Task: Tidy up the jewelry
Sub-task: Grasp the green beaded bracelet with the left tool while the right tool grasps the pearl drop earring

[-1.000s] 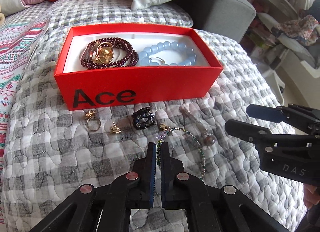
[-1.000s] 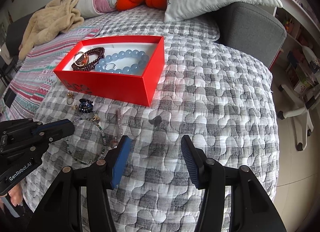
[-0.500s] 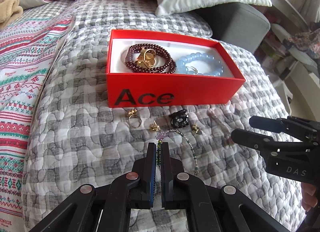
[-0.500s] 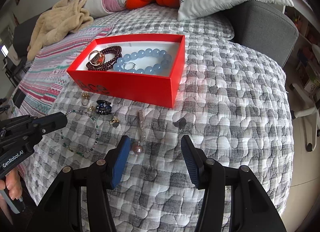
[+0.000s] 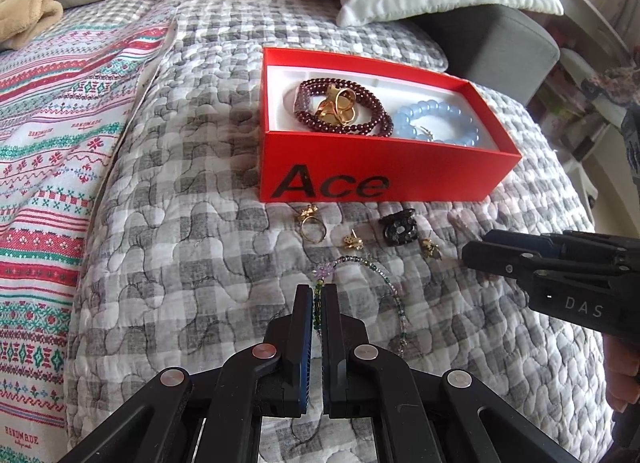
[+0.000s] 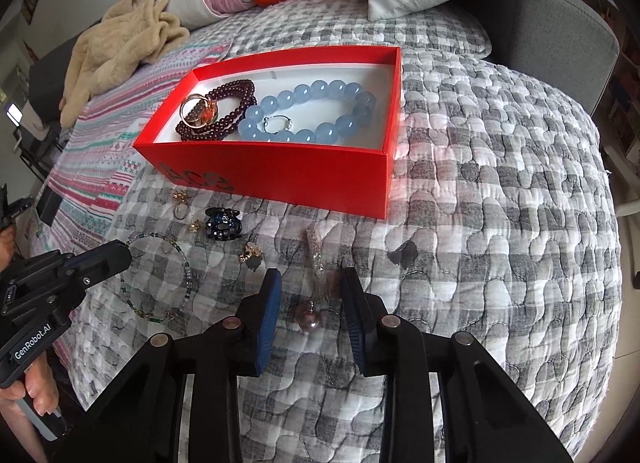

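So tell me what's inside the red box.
Inside the red box: a dark red bead bracelet with gold rings on it, and a pale blue bead bracelet around a small silver ring. Anything beneath them is hidden.

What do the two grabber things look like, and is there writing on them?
Both are black plastic with angled, jointed arms and round silver rivets. The left gripper has two slim fingers lined with ridged blue pads; from the side its body reads "GenRobot.AI" in white. The right gripper has the same blue ribbed pads, and its side carries white letters "DAS".
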`<state>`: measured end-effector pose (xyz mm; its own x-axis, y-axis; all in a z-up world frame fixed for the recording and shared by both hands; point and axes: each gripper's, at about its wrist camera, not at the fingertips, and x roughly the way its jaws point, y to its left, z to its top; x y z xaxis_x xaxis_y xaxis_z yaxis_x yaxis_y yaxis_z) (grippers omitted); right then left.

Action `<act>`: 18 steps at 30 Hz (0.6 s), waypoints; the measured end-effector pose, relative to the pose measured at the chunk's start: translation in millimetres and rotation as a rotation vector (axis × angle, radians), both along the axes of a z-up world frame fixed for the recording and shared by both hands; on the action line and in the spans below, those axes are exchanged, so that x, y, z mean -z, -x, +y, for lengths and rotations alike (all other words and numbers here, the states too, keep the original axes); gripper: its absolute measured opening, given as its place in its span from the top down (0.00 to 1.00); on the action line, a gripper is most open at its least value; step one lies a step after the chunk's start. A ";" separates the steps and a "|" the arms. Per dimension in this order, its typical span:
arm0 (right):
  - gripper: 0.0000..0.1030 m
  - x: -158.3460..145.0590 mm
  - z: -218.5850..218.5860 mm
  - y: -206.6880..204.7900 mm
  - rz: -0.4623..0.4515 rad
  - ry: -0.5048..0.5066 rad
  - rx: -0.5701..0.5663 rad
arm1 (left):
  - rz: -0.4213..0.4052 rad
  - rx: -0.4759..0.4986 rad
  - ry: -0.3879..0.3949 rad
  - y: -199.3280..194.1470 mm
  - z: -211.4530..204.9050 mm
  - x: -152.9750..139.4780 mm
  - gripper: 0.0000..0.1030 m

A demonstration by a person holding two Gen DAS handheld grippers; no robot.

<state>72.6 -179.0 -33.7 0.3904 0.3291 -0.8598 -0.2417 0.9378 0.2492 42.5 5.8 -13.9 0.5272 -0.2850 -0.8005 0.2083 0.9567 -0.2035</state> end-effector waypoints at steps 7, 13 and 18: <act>0.89 1.3 3.6 -5.5 -0.002 0.040 0.012 | 0.002 -0.013 0.006 -2.5 5.6 -1.4 1.00; 0.94 -1.9 -1.0 -5.4 0.010 0.015 0.014 | -0.009 -0.019 0.023 -3.5 9.7 -6.2 1.00; 0.94 -13.8 -4.5 3.7 -0.015 -0.010 0.017 | -0.021 -0.024 0.033 -2.7 11.7 -10.8 1.00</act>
<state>69.0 -183.6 -19.9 0.4089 0.3305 -0.8507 -0.2292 0.9394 0.2548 45.2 17.5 -3.0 0.5506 -0.2981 -0.7797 0.1896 0.9543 -0.2309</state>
